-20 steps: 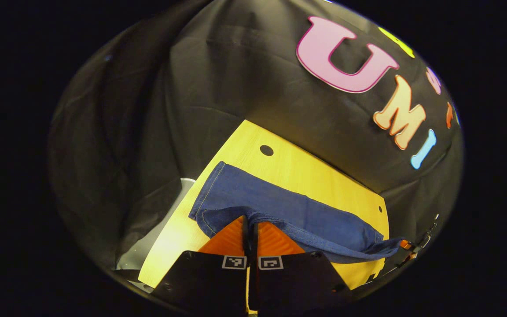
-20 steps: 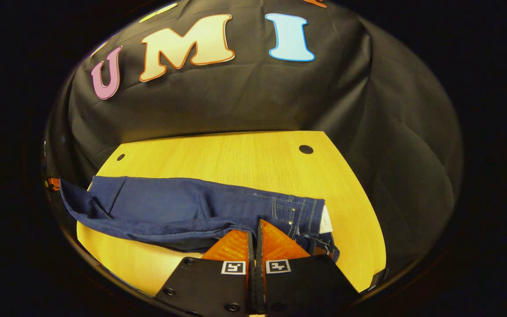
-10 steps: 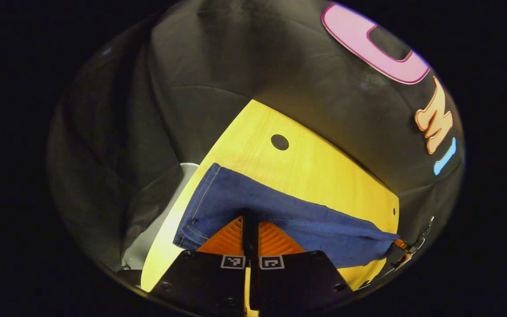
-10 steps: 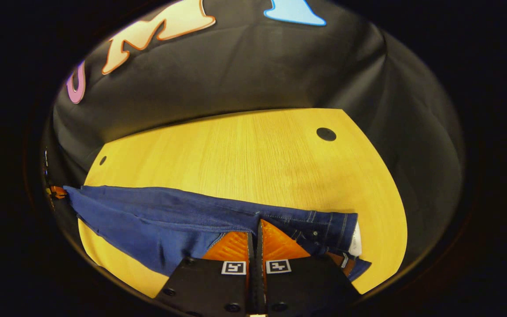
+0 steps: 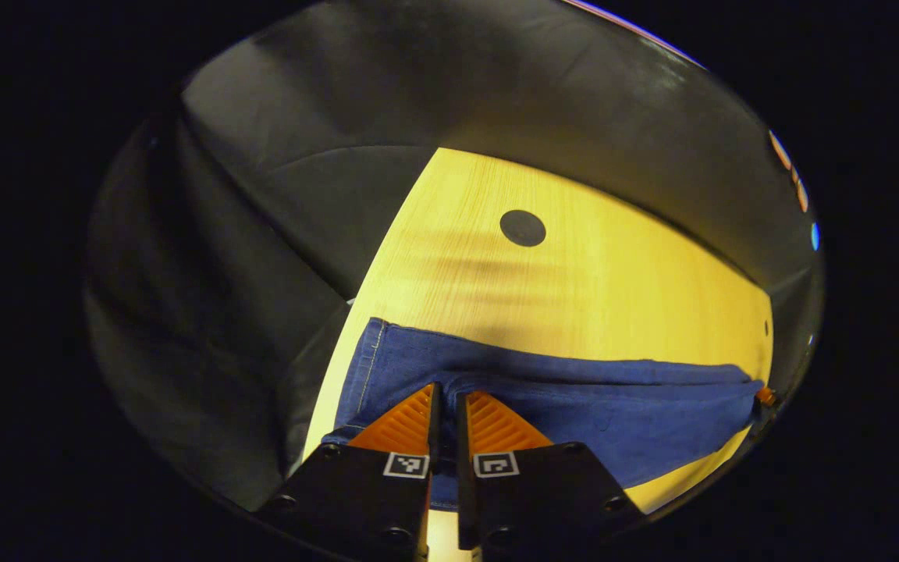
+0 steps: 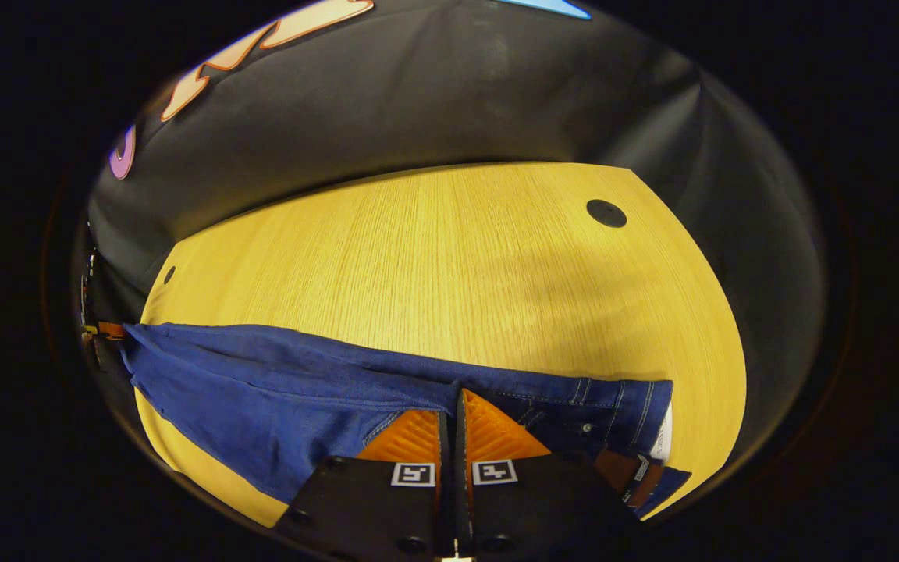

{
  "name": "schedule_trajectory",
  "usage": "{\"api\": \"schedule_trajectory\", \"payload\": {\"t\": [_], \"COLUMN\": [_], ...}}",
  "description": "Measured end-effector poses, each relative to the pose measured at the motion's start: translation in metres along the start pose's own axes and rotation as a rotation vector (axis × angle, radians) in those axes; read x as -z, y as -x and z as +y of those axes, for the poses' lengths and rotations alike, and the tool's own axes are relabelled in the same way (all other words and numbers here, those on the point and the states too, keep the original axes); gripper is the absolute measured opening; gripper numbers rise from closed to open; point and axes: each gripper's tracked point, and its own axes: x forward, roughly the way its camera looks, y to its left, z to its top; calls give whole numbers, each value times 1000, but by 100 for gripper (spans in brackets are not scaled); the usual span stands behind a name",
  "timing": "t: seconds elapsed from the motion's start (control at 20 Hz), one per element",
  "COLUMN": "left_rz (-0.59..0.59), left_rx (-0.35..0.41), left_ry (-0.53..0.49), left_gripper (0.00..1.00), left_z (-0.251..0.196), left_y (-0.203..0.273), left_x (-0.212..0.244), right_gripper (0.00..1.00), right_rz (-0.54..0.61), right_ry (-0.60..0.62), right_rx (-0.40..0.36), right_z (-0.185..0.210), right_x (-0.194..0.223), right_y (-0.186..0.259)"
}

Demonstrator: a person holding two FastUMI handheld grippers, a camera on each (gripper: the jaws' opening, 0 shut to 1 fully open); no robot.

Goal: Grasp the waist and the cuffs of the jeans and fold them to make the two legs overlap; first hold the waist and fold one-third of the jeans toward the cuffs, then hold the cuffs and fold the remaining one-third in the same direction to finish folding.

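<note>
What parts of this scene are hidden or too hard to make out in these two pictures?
- Left gripper view: the near edge of the jeans is hidden behind the left gripper.
- Right gripper view: the waist's inside is cut off at the edge, its label too small to read.
- Right gripper view: the far cuff end is squeezed at the rim, so the other gripper's hold is unclear.
- Both views: the wooden table hides its underside.

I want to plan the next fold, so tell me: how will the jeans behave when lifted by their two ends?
The jeans look floppy: the denim sags and creases between the left gripper and the right gripper. The middle would probably droop and drag on the table. Layered denim looks fairly heavy, so a shallow pinch might slip.
</note>
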Motion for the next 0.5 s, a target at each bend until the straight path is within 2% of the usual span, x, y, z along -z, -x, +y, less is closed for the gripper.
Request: {"api": "schedule_trajectory", "payload": {"t": [0.05, 0.1, 0.15, 0.2, 0.3, 0.45, 0.5], "left_rz": [-7, -25, -52, -78, -146, -252, -276], "left_rx": [-11, -26, -57, -88, -116, -104, -99], "left_ry": [-7, -14, -21, -24, -14, 15, 12], "left_gripper": [9, 27, 44, 62, 98, 95, 95], "left_z": [-1, 1, 7, 14, 20, 17, 17], "left_y": [1, 1, 2, 8, 23, 38, 39], "left_x": [-4, -7, -12, -17, -29, -41, -38], "right_gripper": [3, 2, 11, 10, 39, 100, 96], "right_rz": [-3, -17, -19, -32, -75, -157, -177], "right_ry": [-1, -7, -15, -28, -43, -67, -76], "right_rx": [-2, -4, -11, -21, -26, -12, -2], "right_z": [0, 0, 1, 2, 1, -7, -11], "right_x": [-1, -4, -5, -8, -20, -38, -44], "right_y": [1, 2, 4, 5, 11, 24, 33]}}
